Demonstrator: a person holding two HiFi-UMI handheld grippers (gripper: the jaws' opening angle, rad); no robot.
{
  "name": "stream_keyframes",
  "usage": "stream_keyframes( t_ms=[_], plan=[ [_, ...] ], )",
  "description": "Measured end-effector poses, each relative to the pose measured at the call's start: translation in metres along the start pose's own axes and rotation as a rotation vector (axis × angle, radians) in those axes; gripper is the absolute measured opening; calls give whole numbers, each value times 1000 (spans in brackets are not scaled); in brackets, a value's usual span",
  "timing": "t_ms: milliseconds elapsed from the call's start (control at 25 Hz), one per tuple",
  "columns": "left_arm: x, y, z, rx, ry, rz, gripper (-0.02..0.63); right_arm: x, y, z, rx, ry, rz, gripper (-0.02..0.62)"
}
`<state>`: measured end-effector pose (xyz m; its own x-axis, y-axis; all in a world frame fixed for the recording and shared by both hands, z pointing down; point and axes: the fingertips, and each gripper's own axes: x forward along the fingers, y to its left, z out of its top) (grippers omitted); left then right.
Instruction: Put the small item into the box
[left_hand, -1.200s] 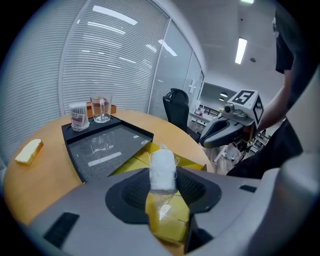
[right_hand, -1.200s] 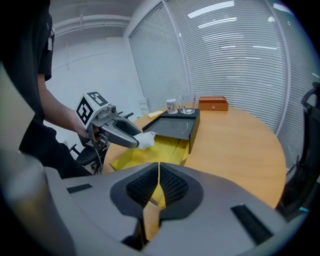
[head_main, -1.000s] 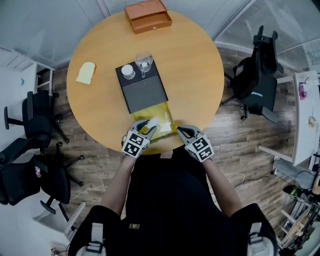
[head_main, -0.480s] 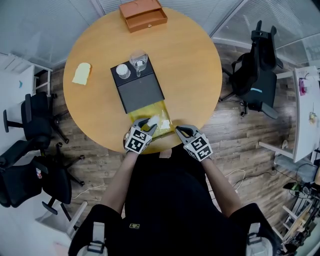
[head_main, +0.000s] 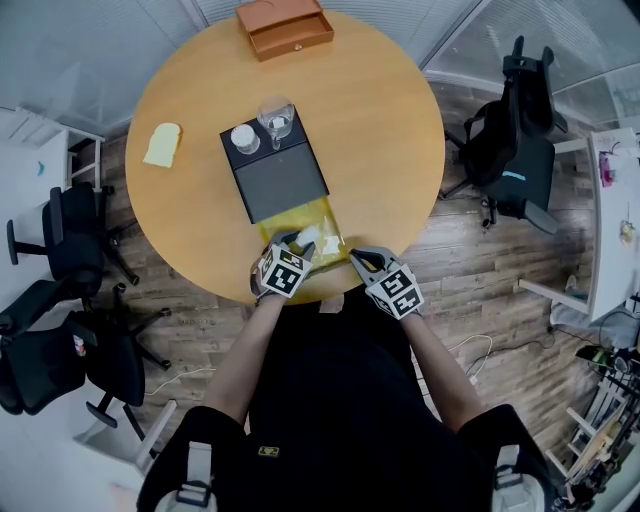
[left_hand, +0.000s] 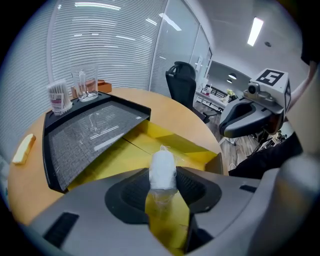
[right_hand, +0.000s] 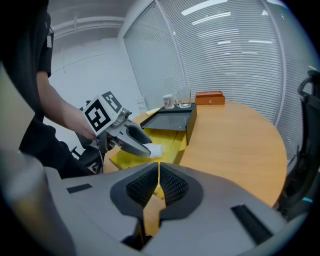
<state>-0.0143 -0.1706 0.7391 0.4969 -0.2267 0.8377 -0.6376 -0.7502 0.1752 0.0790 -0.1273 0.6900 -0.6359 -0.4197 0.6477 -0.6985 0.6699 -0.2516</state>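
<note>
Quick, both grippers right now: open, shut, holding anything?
Left gripper: closed on the small white item.
Right gripper: closed on the yellow box's edge.

A black short-sleeved top (head_main: 340, 400) is worn, marked with a small yellow emblem (head_main: 266, 452), and pale grey straps (head_main: 193, 472) with buckles are seen over both shoulders. The left gripper (head_main: 297, 245) and the right gripper (head_main: 357, 257) are formed as smooth grey shells, each topped by a cube (head_main: 283, 273) printed with black-and-white square markers, and their jaws are lined with black ribbed pads (left_hand: 131, 192)
</note>
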Motion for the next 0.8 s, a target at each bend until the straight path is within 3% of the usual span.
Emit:
stream_keyframes(
  t_ms=[440, 800],
  plan=[
    [10, -2, -10, 56, 104, 42, 170, -1, -4, -2, 21, 0, -16, 6],
    [8, -6, -8, 66, 81, 26, 192, 0, 0, 3, 10, -6, -15, 6]
  ],
)
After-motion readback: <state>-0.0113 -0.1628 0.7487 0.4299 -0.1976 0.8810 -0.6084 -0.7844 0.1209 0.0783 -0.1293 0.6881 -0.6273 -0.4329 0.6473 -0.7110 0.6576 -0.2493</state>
